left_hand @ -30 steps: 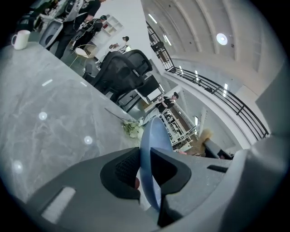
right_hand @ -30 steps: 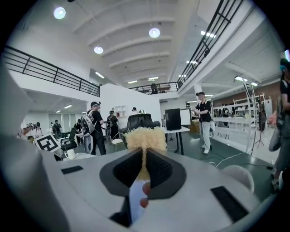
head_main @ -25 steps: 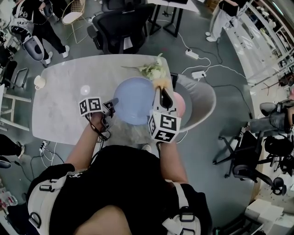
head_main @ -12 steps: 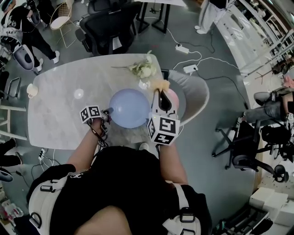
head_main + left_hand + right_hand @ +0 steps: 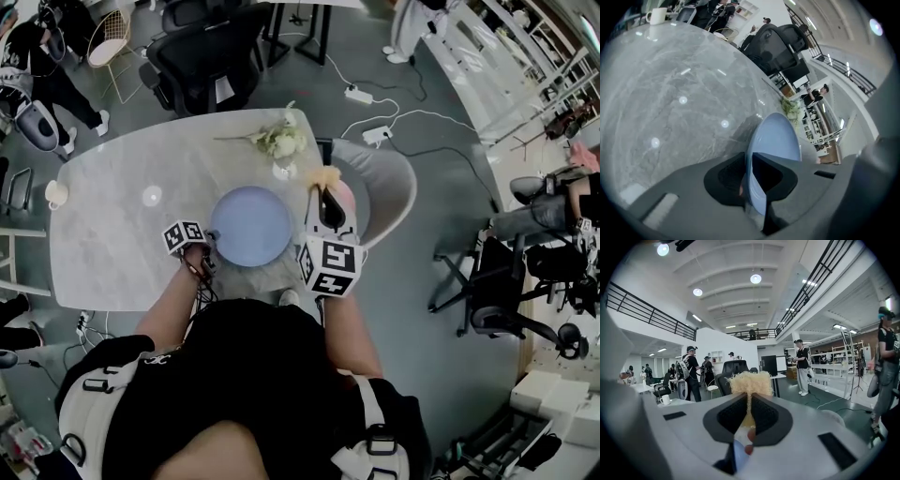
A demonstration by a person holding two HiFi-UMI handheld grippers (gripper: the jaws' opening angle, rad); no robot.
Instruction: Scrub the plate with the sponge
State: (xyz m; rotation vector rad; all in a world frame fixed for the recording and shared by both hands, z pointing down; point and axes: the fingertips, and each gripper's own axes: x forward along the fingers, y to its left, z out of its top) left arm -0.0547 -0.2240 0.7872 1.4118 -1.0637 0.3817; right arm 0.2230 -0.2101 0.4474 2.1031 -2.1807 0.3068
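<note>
Head view: the left gripper (image 5: 212,247) holds the plate (image 5: 250,225) by its 8 o'clock rim over the table (image 5: 112,234), evidently to steady it, with the sponge (image 5: 325,177) in the right gripper (image 5: 327,199) just beside the 2 o'clock edge. Left gripper view: jaws clamp the rim, and the plate carries nothing. Right gripper view: jaws pinch the sponge's base.

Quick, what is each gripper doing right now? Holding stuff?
The left gripper is shut on the rim of the blue plate.
The right gripper is shut on the yellow sponge.
</note>
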